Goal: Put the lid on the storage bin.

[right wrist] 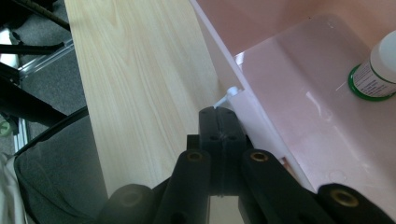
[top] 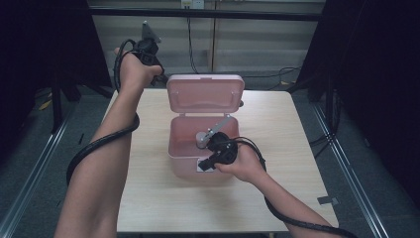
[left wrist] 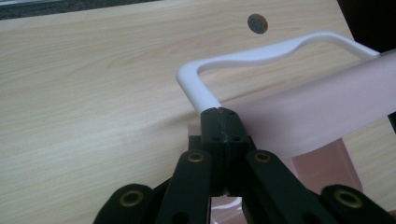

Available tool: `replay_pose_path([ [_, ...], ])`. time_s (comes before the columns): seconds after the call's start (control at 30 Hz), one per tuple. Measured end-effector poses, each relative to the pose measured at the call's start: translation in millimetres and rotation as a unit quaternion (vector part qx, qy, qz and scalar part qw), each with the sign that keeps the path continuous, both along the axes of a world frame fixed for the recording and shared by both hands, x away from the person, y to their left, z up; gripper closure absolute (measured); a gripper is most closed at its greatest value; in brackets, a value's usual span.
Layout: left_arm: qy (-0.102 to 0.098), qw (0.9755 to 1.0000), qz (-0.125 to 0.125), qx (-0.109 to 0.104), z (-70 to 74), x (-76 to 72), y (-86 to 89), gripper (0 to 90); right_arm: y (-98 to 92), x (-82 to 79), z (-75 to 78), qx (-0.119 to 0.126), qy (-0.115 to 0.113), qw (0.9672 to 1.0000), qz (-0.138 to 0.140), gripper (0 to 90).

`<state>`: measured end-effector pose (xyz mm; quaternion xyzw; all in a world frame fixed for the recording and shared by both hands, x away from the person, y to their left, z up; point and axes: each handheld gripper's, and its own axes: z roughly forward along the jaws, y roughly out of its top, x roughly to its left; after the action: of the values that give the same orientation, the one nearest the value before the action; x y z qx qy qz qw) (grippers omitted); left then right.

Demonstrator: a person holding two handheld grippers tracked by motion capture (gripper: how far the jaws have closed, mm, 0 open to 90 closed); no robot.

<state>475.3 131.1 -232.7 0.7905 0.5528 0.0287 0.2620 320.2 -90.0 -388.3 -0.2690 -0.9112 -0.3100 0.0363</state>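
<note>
A pink box [top: 185, 166] stands open in the middle of the wooden table [top: 148, 198], its lid [top: 205, 93] raised upright at the back. A white handle [left wrist: 261, 53] curves off the lid. My left gripper [left wrist: 220, 111] is shut on one end of that handle, at the lid's upper left corner [top: 159, 78]. My right gripper [right wrist: 218, 109] is shut at the box's front wall [top: 207, 162], and a thin white latch tab [right wrist: 228, 93] comes out of its tip seam. Inside the box stands a small white bottle [right wrist: 380, 65] with a green-edged label.
Dark frame posts and cables stand around the table. A round hole [left wrist: 257, 23] is set in the tabletop behind the lid. Bare wood lies to the left [right wrist: 135, 70] and right [top: 287, 148] of the box. A grey tag [top: 327, 200] sits near the right front edge.
</note>
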Motion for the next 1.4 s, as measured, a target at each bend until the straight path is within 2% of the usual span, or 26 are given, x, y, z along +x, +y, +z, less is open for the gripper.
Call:
replay_pose_path([
  [0.3,-0.002,1.0,-0.008,0.001,-2.0,-9.9,1.3,90.0,0.7,-1.7,0.1,-0.001,0.0,1.0,-0.005,90.0],
  [0.4,0.003,1.0,-0.008,-0.005,-3.8,-13.0,3.4,90.0,0.7,-1.6,0.1,-0.001,0.001,1.0,-0.005,90.0],
  [0.5,0.005,1.0,-0.007,0.0,-7.6,-16.6,4.6,90.0,1.2,-2.5,0.4,-0.003,-0.005,1.0,-0.006,90.0],
  [0.73,0.009,0.9999,-0.005,-0.004,-12.8,-15.5,9.1,90.0,-1.0,-4.3,2.6,-0.007,-0.009,0.9999,-0.007,90.0],
  [0.83,0.006,1.0,0.002,-0.002,-7.0,-8.6,11.2,90.0,-9.2,-3.5,8.0,-0.002,0.002,0.9999,-0.013,90.0],
  [1.0,0.002,1.0,0.008,-0.003,3.8,1.5,9.9,90.0,-15.6,-1.2,12.1,0.005,0.003,0.9999,-0.012,90.0],
  [1.1,-0.005,1.0,-0.001,-0.008,10.1,6.9,3.1,90.0,-21.5,1.1,15.7,0.014,0.006,0.9998,-0.015,90.0],
  [1.13,-0.008,0.9998,-0.009,-0.016,12.2,8.9,-2.2,90.0,-24.0,1.4,17.6,0.014,0.005,0.9997,-0.019,90.0],
  [1.2,-0.006,0.9998,-0.007,-0.018,12.4,8.9,-5.5,90.0,-31.1,2.8,21.9,0.023,0.01,0.9993,-0.026,90.0],
  [1.23,-0.003,0.9996,-0.017,-0.024,10.9,8.6,-10.2,90.0,-34.9,3.6,23.7,0.025,0.007,0.9992,-0.031,90.0],
  [1.33,-0.005,0.9997,-0.021,-0.015,8.0,6.7,-13.8,90.0,-43.3,6.2,26.1,0.024,0.001,0.9988,-0.042,90.0],
  [1.37,-0.002,0.9996,-0.023,-0.018,5.9,5.2,-14.8,90.0,-50.7,8.4,27.0,0.026,0.002,0.9981,-0.056,90.0],
  [1.4,-0.003,0.9995,-0.024,-0.019,4.5,4.5,-14.7,90.0,-53.4,9.6,26.8,0.027,0.001,0.9979,-0.059,90.0],
])
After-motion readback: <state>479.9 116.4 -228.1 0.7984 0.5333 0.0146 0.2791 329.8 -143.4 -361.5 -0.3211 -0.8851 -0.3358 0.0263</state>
